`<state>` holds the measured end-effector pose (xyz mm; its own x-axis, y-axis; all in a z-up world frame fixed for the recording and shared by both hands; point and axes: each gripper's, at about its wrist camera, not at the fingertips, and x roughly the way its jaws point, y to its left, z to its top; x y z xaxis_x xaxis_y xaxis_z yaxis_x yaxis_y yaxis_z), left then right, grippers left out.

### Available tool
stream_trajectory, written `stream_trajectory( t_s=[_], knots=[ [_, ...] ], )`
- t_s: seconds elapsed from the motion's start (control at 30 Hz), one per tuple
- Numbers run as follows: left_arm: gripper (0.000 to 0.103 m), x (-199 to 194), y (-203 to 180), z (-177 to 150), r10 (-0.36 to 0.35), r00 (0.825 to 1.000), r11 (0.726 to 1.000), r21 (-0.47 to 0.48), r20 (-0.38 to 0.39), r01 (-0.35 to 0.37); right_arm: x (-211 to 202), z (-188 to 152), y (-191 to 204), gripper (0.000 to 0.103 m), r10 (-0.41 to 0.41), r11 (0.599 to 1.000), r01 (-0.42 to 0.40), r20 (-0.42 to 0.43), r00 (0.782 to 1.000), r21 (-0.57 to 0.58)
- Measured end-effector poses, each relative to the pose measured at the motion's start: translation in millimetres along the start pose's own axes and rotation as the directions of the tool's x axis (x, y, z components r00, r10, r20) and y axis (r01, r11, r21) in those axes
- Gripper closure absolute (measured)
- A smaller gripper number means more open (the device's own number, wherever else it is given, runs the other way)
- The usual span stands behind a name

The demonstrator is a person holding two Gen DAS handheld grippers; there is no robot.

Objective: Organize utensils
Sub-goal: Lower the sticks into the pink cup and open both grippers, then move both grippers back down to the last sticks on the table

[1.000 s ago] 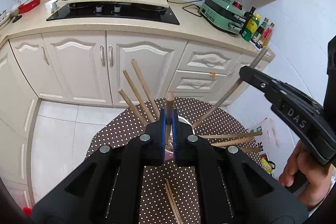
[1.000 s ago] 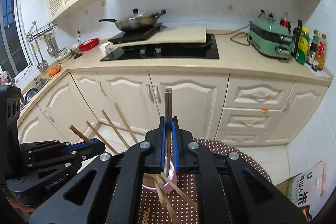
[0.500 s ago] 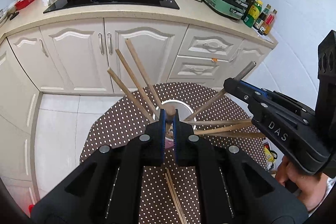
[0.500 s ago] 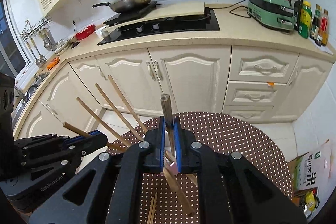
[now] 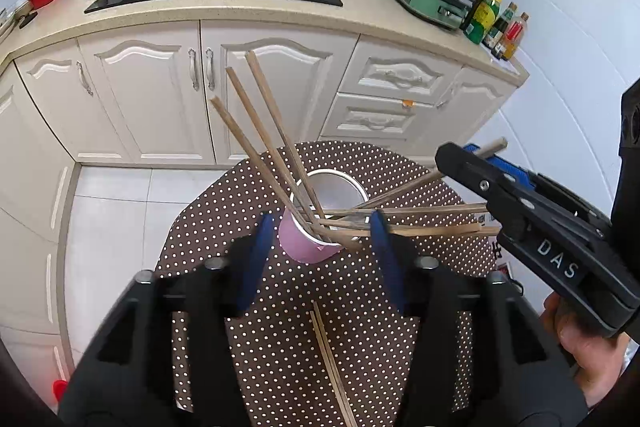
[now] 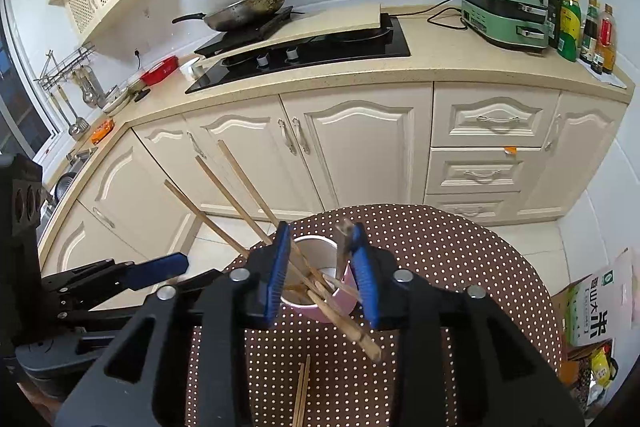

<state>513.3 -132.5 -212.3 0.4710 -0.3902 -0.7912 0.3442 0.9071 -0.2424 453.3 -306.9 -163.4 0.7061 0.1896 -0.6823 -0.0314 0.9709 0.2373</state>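
Chopsticks pair [image 5: 332, 367] lies lengthwise on the surface [image 5: 280, 347], nearest the left gripper [image 5: 320, 251]; both it and the right gripper [image 6: 320, 267] have just opened, released, straddling the pink cup [image 5: 304, 243].

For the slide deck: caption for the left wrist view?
Left gripper, jaws just opened, above pink cup of wooden chopsticks on polka-dot table.

A lidded wok [image 6: 248, 9] sits on a black burner behind the glass hob [image 6: 308, 57]; a green electric grill [image 6: 505, 15] stands right of it on the beige worktop [image 6: 460, 65], bottles [image 6: 578, 29] lined up beside it; cream cabinets [image 6: 360, 151] run below; a printed bag [image 6: 600, 307] leans by the wall at right.
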Motion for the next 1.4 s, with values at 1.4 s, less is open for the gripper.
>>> stream_trajectory(
  t_s=[1.4],
  knots=[
    [0.042, -26, -6, -84, 0.023, 1.0, 0.997, 0.077, -0.01, -0.022, -79, -117, -4, 0.063, -0.117, 0.979, 0.115, 0.005, 0.993, 0.167]
  ],
)
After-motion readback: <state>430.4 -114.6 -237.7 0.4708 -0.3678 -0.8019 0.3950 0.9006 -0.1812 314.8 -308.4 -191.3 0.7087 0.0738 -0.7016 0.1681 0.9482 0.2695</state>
